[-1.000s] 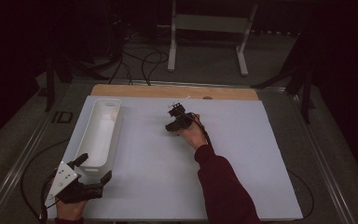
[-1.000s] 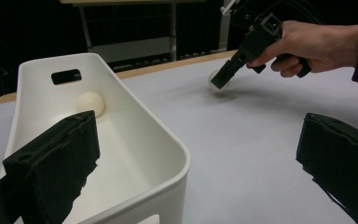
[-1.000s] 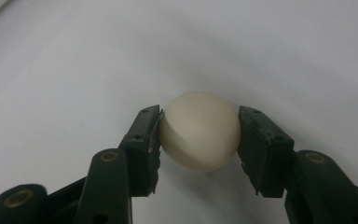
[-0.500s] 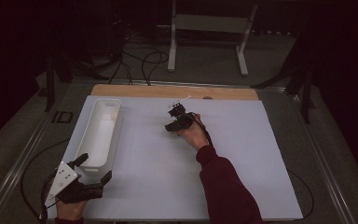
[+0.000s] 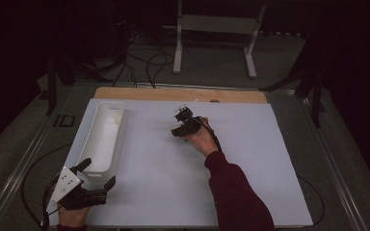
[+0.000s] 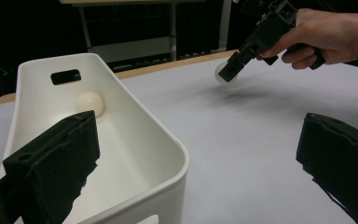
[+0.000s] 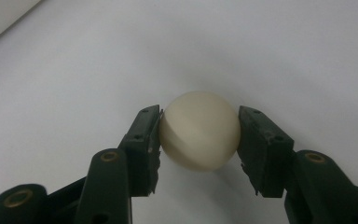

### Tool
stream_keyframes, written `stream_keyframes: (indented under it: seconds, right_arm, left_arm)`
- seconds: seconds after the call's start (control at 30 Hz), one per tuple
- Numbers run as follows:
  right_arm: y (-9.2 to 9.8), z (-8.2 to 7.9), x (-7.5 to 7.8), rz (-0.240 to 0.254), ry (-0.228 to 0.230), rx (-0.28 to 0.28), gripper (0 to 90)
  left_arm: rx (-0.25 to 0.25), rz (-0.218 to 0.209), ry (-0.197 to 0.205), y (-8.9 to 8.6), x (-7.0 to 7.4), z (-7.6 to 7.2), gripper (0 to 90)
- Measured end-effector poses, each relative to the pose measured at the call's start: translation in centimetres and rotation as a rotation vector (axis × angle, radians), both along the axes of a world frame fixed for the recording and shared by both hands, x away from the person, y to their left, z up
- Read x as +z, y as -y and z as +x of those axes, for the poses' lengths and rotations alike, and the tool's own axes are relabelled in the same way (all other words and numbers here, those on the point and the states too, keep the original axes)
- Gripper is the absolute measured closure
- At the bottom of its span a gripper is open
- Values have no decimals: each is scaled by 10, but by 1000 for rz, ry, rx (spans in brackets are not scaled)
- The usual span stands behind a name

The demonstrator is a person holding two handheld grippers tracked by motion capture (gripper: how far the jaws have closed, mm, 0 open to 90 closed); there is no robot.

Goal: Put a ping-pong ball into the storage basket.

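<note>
The right gripper (image 7: 199, 135) was clamped on a cream ball (image 7: 199, 129); at eight o'clock, the left gripper (image 5: 98, 174) gaped beside the white bin (image 5: 102, 139)

The right gripper (image 5: 177, 131) is reaching over the table's middle, jaws clamping tight. The left gripper (image 5: 98, 173) is resting at the near left corner, jaws spread wide.

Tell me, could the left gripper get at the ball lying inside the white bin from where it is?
Probably yes. The left gripper sits open at the near end of the white bin, which has no lid, and the ball lies uncovered at the far end. It would have to reach over the rim and along the bin.
</note>
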State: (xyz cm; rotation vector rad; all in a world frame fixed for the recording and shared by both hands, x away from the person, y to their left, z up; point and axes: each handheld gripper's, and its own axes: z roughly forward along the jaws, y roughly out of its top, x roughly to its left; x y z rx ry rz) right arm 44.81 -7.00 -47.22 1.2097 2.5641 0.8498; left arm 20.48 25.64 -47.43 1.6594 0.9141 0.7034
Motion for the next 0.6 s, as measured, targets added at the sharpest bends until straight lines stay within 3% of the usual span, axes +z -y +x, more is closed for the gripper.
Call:
stream_keyframes:
  seconds: [0.6]
  right_arm:
    - [1, -8, 8, -13, 8, 16, 503]
  left_arm:
    - [0, -1, 0, 0, 0, 0, 0]
